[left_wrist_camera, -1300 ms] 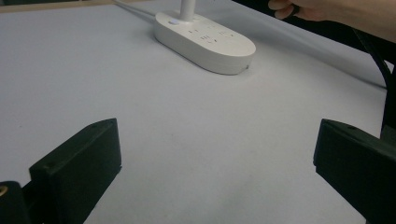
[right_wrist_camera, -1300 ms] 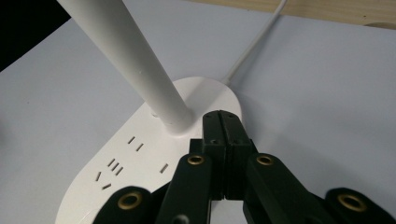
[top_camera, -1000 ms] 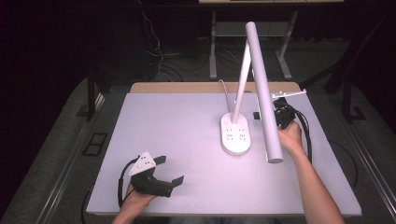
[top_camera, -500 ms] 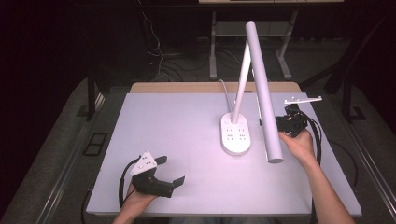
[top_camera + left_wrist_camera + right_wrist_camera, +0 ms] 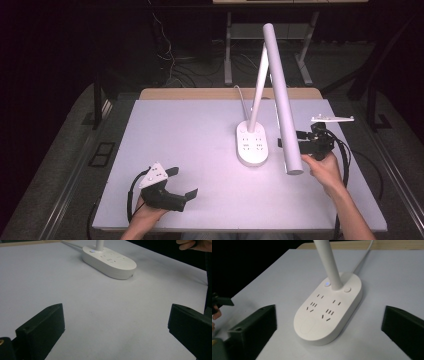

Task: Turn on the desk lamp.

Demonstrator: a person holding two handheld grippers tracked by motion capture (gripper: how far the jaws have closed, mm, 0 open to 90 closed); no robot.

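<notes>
Since 1 s ago: right gripper (image 5: pixel 295 141) pulled back off lamp head (image 5: pixel 281 95), shifted rightward twd surface's right side; jaws just been opening, nothing btwn them now, standing wide, aimed at lamp base (image 5: pixel 329 312) in right gripper view. Left gripper (image 5: pixel 172 187) unchanged, parked near front-left of surface (image 5: pixel 190 135), jaws wide, nothing in them.

Desk lamp w/ power-strip base (image 5: pixel 252 145): sits right of centre on surface, flat, oval, white, several socket sets on top. Small lit blue button (image 5: pixel 327 284) beside stem foot, plain round button (image 5: pixel 347 289) on other side. Stem (image 5: pixel 257 90) rises tilted from base's far end; long tube head slopes down toward near side, end hanging just left of right gripper, above surface, not touching. White cord (image 5: pixel 239 95) runs from base off far edge.

Surface: pale lavender-white sheet, matte, faint scuffs, over wooden top showing as tan strip (image 5: pixel 200 93) at far edge. Room: dark, black backdrop, grey floor, loose cables (image 5: pixel 167 65) and metal stand legs (image 5: pixel 228 55) behind; floor socket plates (image 5: pixel 100 153) at left.
</notes>
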